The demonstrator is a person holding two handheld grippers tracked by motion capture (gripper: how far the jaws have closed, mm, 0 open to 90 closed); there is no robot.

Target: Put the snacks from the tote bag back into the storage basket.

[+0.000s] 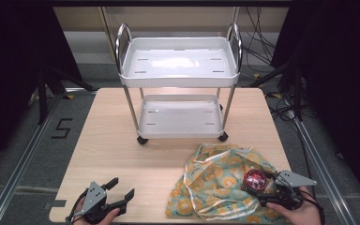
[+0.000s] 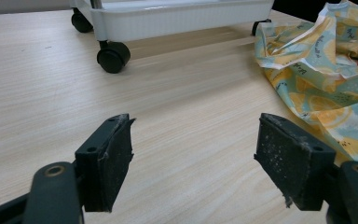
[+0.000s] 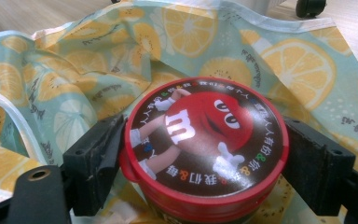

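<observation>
Clamped between the jaws of my right gripper [image 3: 205, 158] is a red-lidded tub [image 3: 205, 140], held over the lemon-print bag [image 3: 121, 60] that spreads beneath and ahead of it. Whether the tub touches the cloth I can't quite tell. Well off to the left, my left gripper [image 2: 193, 158] rests with jaws wide over bare table [image 2: 51, 84], the cart [image 1: 178, 70] beyond both.
</observation>
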